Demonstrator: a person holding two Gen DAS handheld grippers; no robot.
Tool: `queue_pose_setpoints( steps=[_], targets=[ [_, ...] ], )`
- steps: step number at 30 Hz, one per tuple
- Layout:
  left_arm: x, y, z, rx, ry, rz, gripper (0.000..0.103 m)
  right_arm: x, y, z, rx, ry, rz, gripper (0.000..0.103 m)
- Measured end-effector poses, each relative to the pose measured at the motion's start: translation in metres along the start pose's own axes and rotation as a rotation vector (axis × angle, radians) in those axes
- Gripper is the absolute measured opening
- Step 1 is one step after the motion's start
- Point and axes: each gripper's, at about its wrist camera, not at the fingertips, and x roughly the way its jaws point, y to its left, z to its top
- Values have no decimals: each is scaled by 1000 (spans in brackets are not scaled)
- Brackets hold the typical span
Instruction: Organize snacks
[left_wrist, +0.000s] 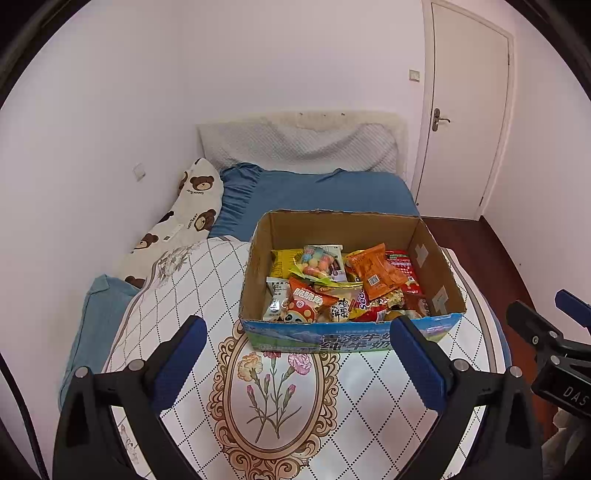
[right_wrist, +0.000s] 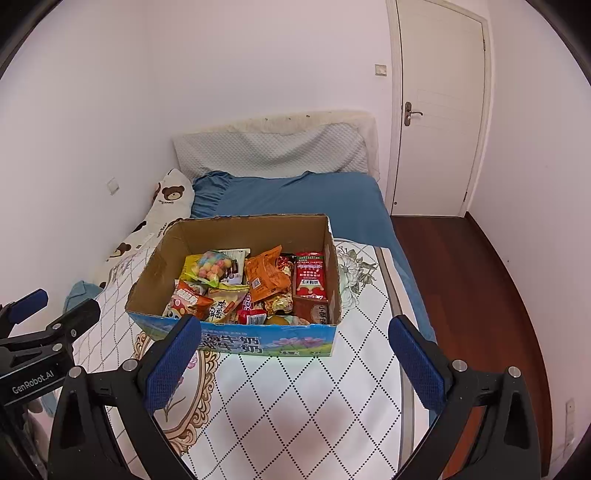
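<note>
An open cardboard box (left_wrist: 258, 254) (right_wrist: 155, 266) stands on a white patterned quilt and holds several snack packets. Among them are an orange packet (left_wrist: 376, 271) (right_wrist: 266, 275), a bag of coloured candy balls (left_wrist: 317, 262) (right_wrist: 214, 267) and a red packet (left_wrist: 404, 264) (right_wrist: 310, 277). My left gripper (left_wrist: 297, 332) hovers open just in front of the box with nothing between its blue pads. My right gripper (right_wrist: 295, 334) is also open and empty, in front of the box's near right corner. Each gripper shows at the edge of the other's view.
The quilt (left_wrist: 207, 280) (right_wrist: 295, 398) covers a bed with a blue sheet (left_wrist: 325, 192) and a grey pillow (left_wrist: 295, 147). A bear-print pillow (left_wrist: 192, 206) lies along the left wall. A closed white door (right_wrist: 439, 110) and dark wooden floor (right_wrist: 461, 288) are to the right.
</note>
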Motion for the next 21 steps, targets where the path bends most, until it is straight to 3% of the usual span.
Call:
queue_pose_setpoints(
  steps=[21],
  targets=[
    [-7,0,-3,-1,-21,-2,102,-4,2,-1,2,-2,2,103]
  ],
)
